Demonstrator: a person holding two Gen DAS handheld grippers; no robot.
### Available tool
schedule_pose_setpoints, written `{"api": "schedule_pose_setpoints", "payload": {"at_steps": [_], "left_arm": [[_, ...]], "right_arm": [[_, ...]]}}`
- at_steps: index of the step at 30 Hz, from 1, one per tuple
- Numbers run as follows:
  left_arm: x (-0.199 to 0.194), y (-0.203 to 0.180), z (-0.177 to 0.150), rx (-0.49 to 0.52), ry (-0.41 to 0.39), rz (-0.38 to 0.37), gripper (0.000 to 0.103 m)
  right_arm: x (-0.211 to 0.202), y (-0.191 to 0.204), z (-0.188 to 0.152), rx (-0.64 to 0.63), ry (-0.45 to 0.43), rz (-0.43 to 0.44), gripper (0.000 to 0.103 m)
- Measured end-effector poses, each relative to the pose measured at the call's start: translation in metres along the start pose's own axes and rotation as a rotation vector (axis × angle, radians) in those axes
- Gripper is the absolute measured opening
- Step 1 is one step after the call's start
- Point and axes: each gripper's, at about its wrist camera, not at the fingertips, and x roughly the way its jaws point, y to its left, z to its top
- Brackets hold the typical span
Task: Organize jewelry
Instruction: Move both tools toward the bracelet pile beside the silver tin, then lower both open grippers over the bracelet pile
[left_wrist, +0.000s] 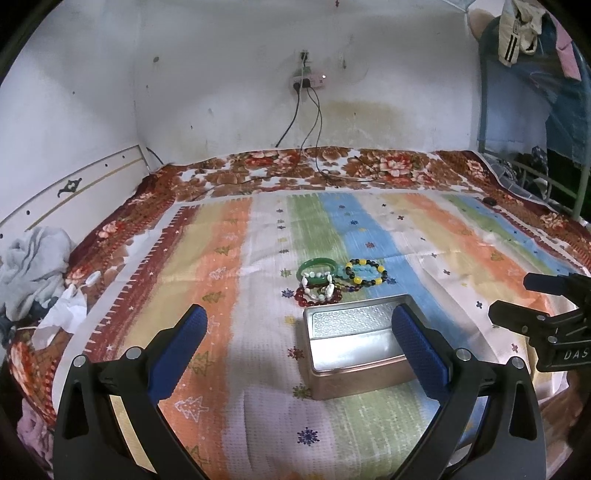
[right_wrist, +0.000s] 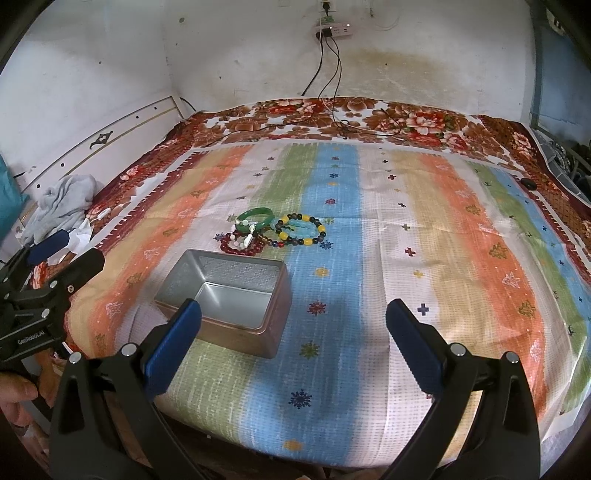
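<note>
Sitting open on the bed (right_wrist: 406, 221), the tin (right_wrist: 229, 299) holds nothing; the bracelets (right_wrist: 273, 230) lie heaped just behind it, while the left tool (left_wrist: 299, 332) and right tool (right_wrist: 293, 325) both gape wide, holding nothing.

Bed (right_wrist: 424, 122): striped cloth (right_wrist: 388, 221), tin (right_wrist: 236, 306), bracelets (right_wrist: 273, 230)

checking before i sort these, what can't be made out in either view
- Metal tin: left wrist view, a blue fingertip covers its right corner.
- Bracelet pile: both views, overlapping strands; the count is unclear.
- Small dark object: right wrist view, too small to identify.
- Right gripper: left wrist view, cut off by the edge.
</note>
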Motion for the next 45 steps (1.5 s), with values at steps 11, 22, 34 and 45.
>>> {"api": "schedule_pose_setpoints", "payload": {"at_steps": [11, 22, 34, 45], "left_arm": [[0.006, -0.006, 0.004, 0.018, 0.001, 0.035, 0.098], [0.026, 0.006, 0.013, 0.005, 0.035, -0.006, 0.098], [0.059, 0.005, 0.025, 0.002, 0.103, -0.042, 0.097], [0.091, 0.009, 0.033, 0.034, 0.156, -0.047, 0.097]], "right_arm": [[0.000, -0.001, -0.001, -0.002, 0.000, -0.002, 0.098], [0.004, -0.009, 0.007, -0.011, 0.002, -0.038, 0.098], [0.029, -0.016, 0.037, -0.024, 0.036, -0.047, 0.098], [0.063, -0.018, 0.055, -0.036, 0.077, -0.045, 0.098]]}}
